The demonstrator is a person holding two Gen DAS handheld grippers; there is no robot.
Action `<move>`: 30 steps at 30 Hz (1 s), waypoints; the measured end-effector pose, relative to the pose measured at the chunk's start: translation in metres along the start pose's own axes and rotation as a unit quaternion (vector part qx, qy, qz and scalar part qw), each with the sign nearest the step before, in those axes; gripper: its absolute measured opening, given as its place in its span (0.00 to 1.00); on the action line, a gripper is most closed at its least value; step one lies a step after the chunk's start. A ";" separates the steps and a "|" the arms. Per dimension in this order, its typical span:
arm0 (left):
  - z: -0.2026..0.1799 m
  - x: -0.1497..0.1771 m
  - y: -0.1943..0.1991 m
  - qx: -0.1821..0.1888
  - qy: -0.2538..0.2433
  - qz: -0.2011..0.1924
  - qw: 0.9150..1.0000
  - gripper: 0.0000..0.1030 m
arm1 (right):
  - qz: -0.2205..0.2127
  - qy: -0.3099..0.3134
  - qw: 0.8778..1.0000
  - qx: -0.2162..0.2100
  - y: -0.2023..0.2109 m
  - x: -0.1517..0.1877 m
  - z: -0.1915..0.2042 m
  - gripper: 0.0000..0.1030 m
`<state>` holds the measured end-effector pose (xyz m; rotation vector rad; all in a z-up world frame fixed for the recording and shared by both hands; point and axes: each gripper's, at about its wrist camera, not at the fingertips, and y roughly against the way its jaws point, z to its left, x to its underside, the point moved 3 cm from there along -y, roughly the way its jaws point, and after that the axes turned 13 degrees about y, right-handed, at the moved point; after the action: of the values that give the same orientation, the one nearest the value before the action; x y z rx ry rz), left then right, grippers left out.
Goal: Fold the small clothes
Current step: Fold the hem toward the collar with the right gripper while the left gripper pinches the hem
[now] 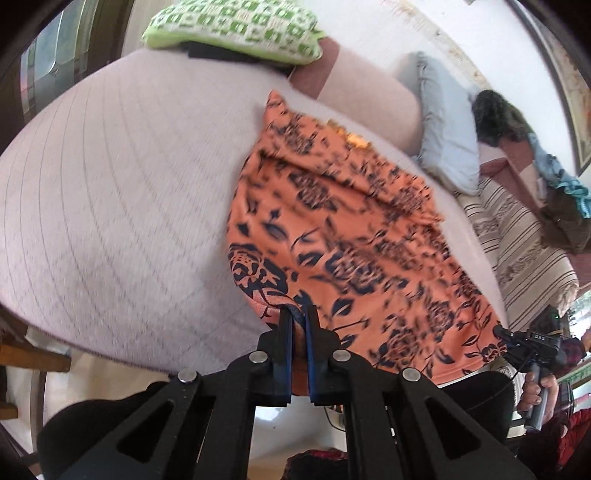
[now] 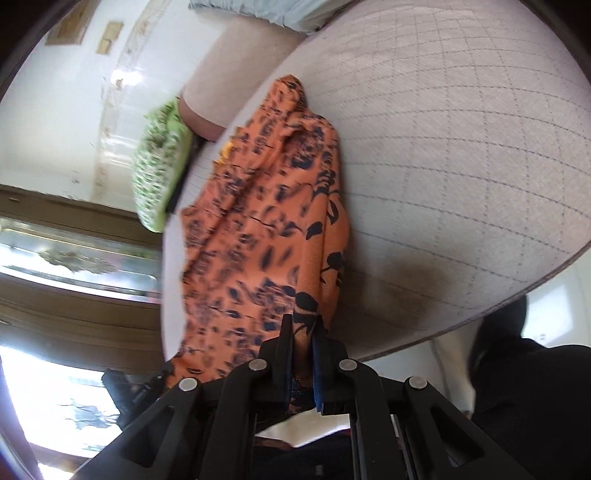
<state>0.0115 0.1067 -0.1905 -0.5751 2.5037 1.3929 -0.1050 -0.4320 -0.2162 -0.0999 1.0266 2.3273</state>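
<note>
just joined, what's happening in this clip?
A person with a handheld gripper in each hand is folding an orange floral garment on a quilted mattress. The left gripper is shut on one near corner of the cloth and the right gripper is shut on another part of the near edge. The far end of the garment lies on the mattress. A green patterned cushion sits beyond it.

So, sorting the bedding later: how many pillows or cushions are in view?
2. The green patterned cushion sits at the far end of the mattress; the pale blue pillow lies beyond the mattress's right side. Others may be hidden.
</note>
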 end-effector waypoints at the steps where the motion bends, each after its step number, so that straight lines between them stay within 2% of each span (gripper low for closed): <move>1: -0.004 -0.004 0.004 0.009 0.001 -0.003 1.000 0.06 | -0.003 -0.001 1.000 -0.008 0.001 -0.001 0.003 0.08; 7: -0.020 -0.017 0.021 0.031 -0.005 -0.020 0.999 0.06 | -0.011 -0.006 0.999 -0.032 0.007 -0.008 0.008 0.08; 10: -0.023 -0.020 0.027 0.033 -0.009 -0.025 0.999 0.06 | -0.002 -0.007 1.000 -0.010 0.006 -0.007 0.001 0.08; 13: -0.021 -0.017 0.021 0.024 -0.013 -0.021 0.999 0.06 | 0.027 -0.013 0.999 0.027 -0.003 -0.001 -0.013 0.08; 19: 0.020 -0.002 -0.030 -0.050 0.037 0.042 0.997 0.06 | 0.061 -0.044 0.996 0.038 -0.031 0.011 -0.036 0.09; 23: 0.046 0.011 -0.050 -0.101 0.065 0.056 0.991 0.06 | 0.074 -0.044 0.995 0.054 -0.043 0.012 -0.039 0.12; 25: 0.053 0.013 -0.052 -0.110 0.076 0.056 0.989 0.12 | 0.077 -0.042 0.994 0.062 -0.046 0.012 -0.039 0.12; 26: 0.056 0.014 -0.054 -0.116 0.078 0.059 0.988 0.22 | 0.078 -0.038 0.994 0.064 -0.048 0.012 -0.038 0.12; 27: 0.060 0.015 -0.056 -0.120 0.082 0.064 0.987 0.40 | 0.080 -0.036 0.994 0.066 -0.049 0.012 -0.039 0.13; 29: 0.067 0.015 -0.062 -0.121 0.093 0.080 0.985 0.65 | 0.085 -0.030 0.993 0.079 -0.053 0.013 -0.038 0.15; 30: 0.070 0.015 -0.064 -0.121 0.102 0.082 0.984 0.66 | 0.087 -0.026 0.992 0.084 -0.054 0.014 -0.039 0.18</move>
<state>0.0260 0.1330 -0.2817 -0.5946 2.6075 1.8022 -0.0936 -0.4242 -0.2826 0.1212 1.2428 2.3714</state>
